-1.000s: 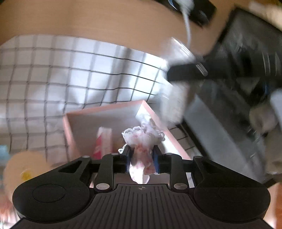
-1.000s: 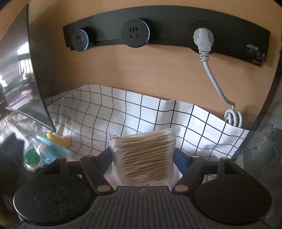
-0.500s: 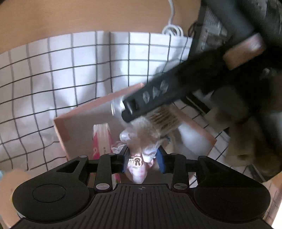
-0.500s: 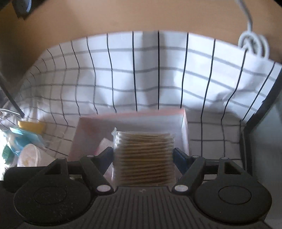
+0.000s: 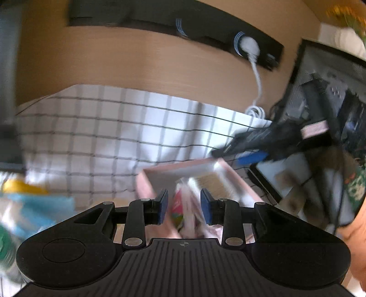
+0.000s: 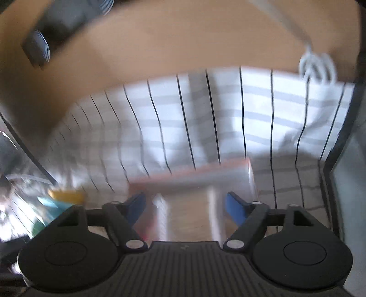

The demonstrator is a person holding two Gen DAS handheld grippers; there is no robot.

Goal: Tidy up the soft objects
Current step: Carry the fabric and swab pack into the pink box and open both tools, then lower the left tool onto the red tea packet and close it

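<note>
A pink box (image 5: 146,180) stands on the checked cloth. In it lie a pink lacy bundle (image 5: 189,205), a red-and-white packet (image 5: 177,205) and a clear pack of cotton swabs (image 5: 210,182). My left gripper (image 5: 184,205) hovers at the box's near edge; its jaws are closing, and the bundle shows between the pads without touching them. My right gripper (image 6: 186,206) is over the box (image 6: 189,173) with its jaws opening. The swab pack (image 6: 187,212) lies between them with a gap on each side. In the left wrist view the right gripper (image 5: 238,154) hangs over the box's far right corner.
A wooden wall with a black socket strip (image 5: 173,20) and a white cable (image 5: 256,77) rises behind the cloth (image 5: 103,128). A black mesh rack (image 5: 320,114) stands close on the right. Yellow, blue and green items (image 5: 22,201) sit at the left.
The left gripper has let go of the pink bundle, which now lies in the box, and has drawn back. The right gripper sank to the box and released the swab pack.
</note>
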